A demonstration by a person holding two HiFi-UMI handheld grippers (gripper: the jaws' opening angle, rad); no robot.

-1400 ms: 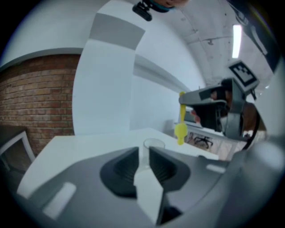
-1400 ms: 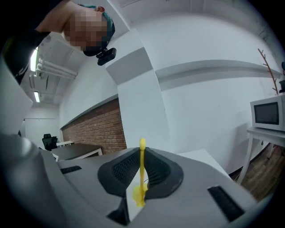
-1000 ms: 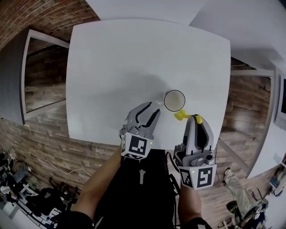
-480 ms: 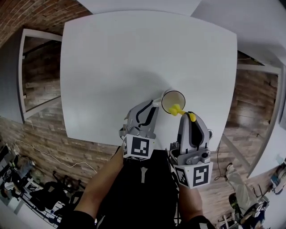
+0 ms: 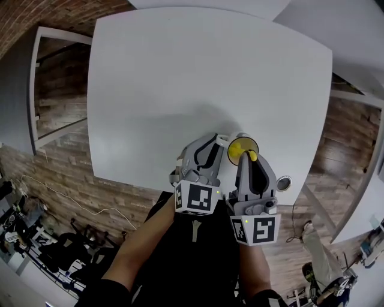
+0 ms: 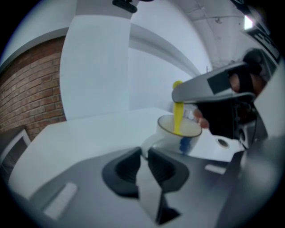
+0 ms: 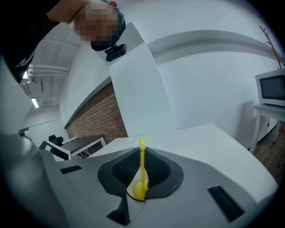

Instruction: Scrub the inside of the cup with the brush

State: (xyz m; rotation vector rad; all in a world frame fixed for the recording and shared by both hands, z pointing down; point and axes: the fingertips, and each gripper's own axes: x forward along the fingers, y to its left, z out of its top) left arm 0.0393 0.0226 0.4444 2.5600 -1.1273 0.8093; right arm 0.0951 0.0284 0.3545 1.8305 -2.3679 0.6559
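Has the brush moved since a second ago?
Yes. Against the cup, the brush head went from outside the near rim into the mouth.

Cup [image 7: 131, 187] (right gripper view) mostly hidden behind the jaws.

The cup [image 6: 171, 133] is showing a creamy white body, a thin dark rim and a blue mark on its side. Inside it, the brush [image 6: 178, 116] is glowing bright yellow. Under the cup, the table [image 5: 180, 90] is reading plain white. Beside the cup, the left gripper [image 6: 144, 153], its jaws just having been closing on the white handle, and the right gripper [image 7: 141, 167] are showing pale grey shells with black pads. Their marker cubes [image 5: 196, 198] are carrying black-and-white squares. Well away from the cup, the brick wall [image 5: 36, 18] is showing reddish-brown.
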